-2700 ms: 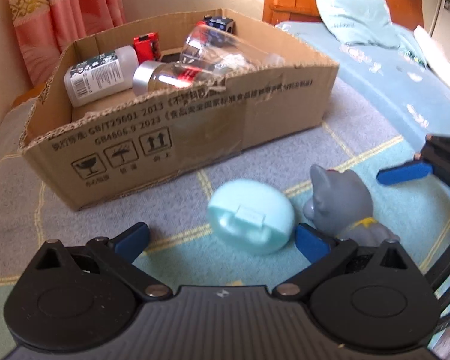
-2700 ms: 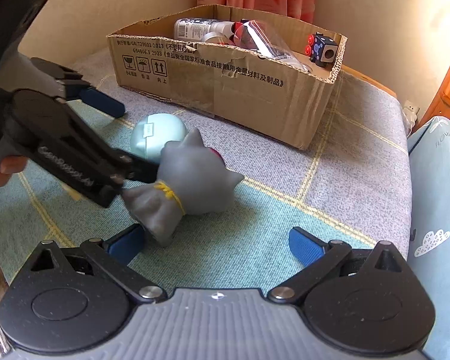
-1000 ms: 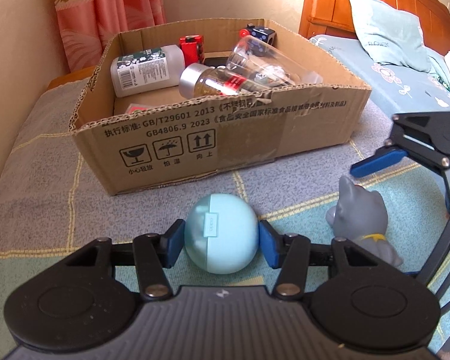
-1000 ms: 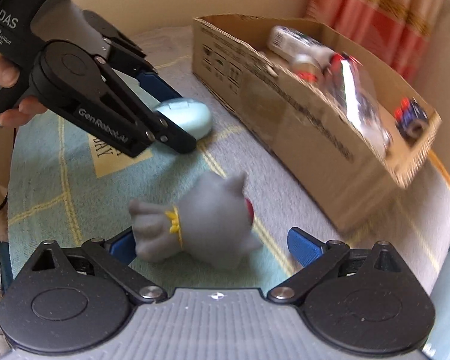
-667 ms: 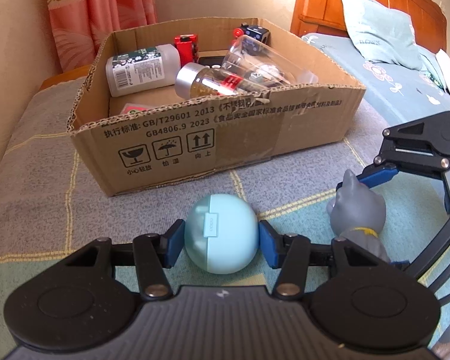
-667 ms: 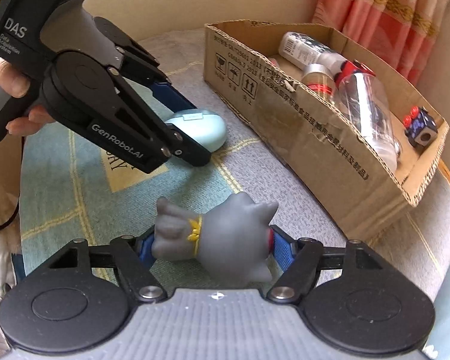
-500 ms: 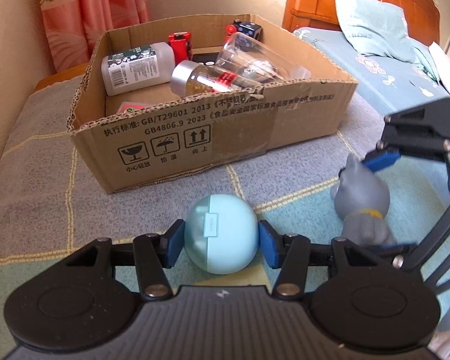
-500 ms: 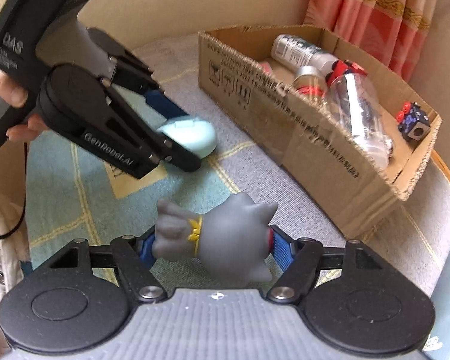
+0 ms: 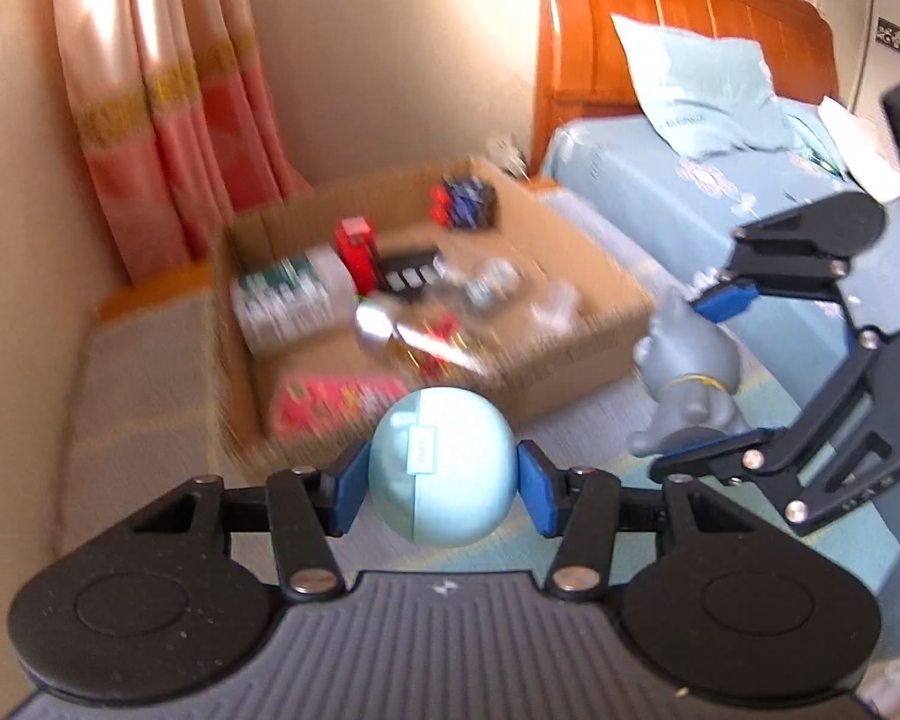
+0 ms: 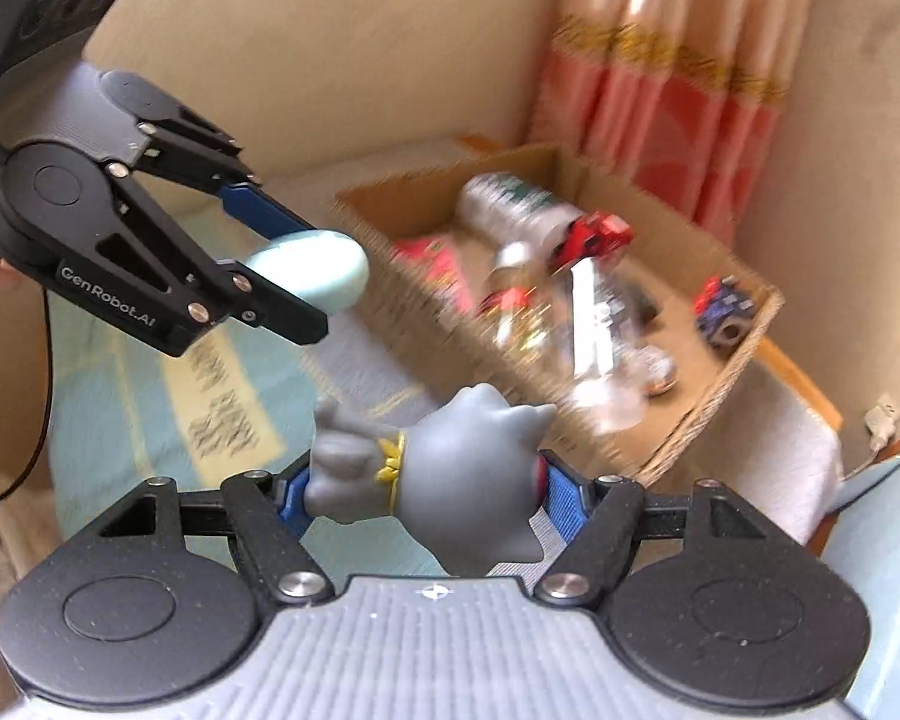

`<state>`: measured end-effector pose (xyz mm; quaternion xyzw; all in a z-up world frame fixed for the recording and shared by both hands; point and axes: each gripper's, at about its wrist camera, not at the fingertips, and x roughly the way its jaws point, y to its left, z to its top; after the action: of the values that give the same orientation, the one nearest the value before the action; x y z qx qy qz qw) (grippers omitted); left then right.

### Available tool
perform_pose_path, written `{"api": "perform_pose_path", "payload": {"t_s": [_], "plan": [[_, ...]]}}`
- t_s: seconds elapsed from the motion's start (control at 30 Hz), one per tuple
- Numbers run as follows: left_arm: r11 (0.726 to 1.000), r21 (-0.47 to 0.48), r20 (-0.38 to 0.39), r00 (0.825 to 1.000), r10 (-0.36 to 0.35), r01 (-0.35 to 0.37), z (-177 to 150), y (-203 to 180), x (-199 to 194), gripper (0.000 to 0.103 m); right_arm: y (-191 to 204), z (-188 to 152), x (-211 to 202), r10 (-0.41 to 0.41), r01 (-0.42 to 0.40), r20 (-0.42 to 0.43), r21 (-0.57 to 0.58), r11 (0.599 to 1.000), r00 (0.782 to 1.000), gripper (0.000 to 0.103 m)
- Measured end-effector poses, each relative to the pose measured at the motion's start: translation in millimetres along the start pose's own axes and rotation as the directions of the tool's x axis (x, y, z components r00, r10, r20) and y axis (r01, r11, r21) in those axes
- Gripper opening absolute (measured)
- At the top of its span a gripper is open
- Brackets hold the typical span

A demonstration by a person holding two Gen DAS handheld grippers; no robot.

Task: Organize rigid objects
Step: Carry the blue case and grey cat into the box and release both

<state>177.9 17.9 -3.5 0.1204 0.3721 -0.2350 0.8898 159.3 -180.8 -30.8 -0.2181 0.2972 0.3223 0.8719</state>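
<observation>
So I've got the left hand-held gripper (image 9: 443, 483) pinching the blue case (image 9: 443, 467) and the right hand-held gripper (image 10: 414, 495) pinching the grey toy (image 10: 450, 480), both clear of the blanket (image 10: 144, 396), presumably to drop into the box (image 10: 714, 402).

Your left wrist camera looks down over the cardboard box (image 9: 576, 324) from its near side — your right wrist camera from the box's right; both share it, blurred.

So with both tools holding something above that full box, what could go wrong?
The smooth, rounded blue case is pinched only at its sides by the left tool, so it might slip out. The cardboard box already looks crowded, so the grey cat toy in the right tool may land on the bottles.
</observation>
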Motion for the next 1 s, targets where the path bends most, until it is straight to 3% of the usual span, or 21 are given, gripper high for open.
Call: {"api": "perform_pose_path", "payload": {"t_s": [0.17,0.37,0.4,0.5,0.53,0.6,0.83,0.93,1.0], "plan": [[0.997,-0.031,0.015,0.998,0.069,-0.068,33.4,23.5,28.2,0.052,-19.2,19.4,-7.1,-0.057,0.053,0.05,0.061,0.997,0.997,0.077],[0.988,-0.083,-0.03,0.992,0.124,-0.127,42.4,46.0,80.3,0.052,-41.7,39.9,4.7,-0.091,0.085,0.034,0.147,0.985,0.995,0.077],[0.985,-0.096,-0.025,0.99,0.139,-0.141,41.5,47.6,82.2,0.055,-44.7,42.5,7.1,-0.095,0.089,0.033,0.153,0.984,0.995,0.077],[0.978,-0.121,0.048,0.984,0.174,-0.167,36.9,48.1,72.8,0.097,-54.3,49.9,12.6,-0.117,0.112,0.022,0.175,0.978,0.993,0.077],[0.977,-0.127,0.088,0.979,0.182,-0.17,34.3,45.8,64.4,0.102,-58.9,53.4,15.3,-0.124,0.118,0.017,0.19,0.975,0.992,0.077],[0.977,-0.127,0.139,0.972,0.187,-0.17,29.2,40.6,48.1,0.102,-68.0,60.9,21.2,-0.134,0.128,0.012,0.217,0.968,0.991,0.077],[0.961,-0.125,0.171,0.948,0.267,-0.248,10.6,25.9,14.3,0.102,-107.6,95.6,61.8,-0.204,0.207,-0.045,0.341,0.917,0.978,0.079],[0.965,-0.153,0.164,0.957,0.239,-0.215,5.6,27.4,9.3,0.102,-112.9,99.4,73.7,-0.251,0.264,-0.084,0.374,0.889,0.964,0.096],[0.963,-0.175,0.158,0.96,0.231,-0.203,3.1,28.6,7.3,0.102,-107.9,96.5,66.8,-0.254,0.261,-0.07,0.396,0.881,0.965,0.101]]}}
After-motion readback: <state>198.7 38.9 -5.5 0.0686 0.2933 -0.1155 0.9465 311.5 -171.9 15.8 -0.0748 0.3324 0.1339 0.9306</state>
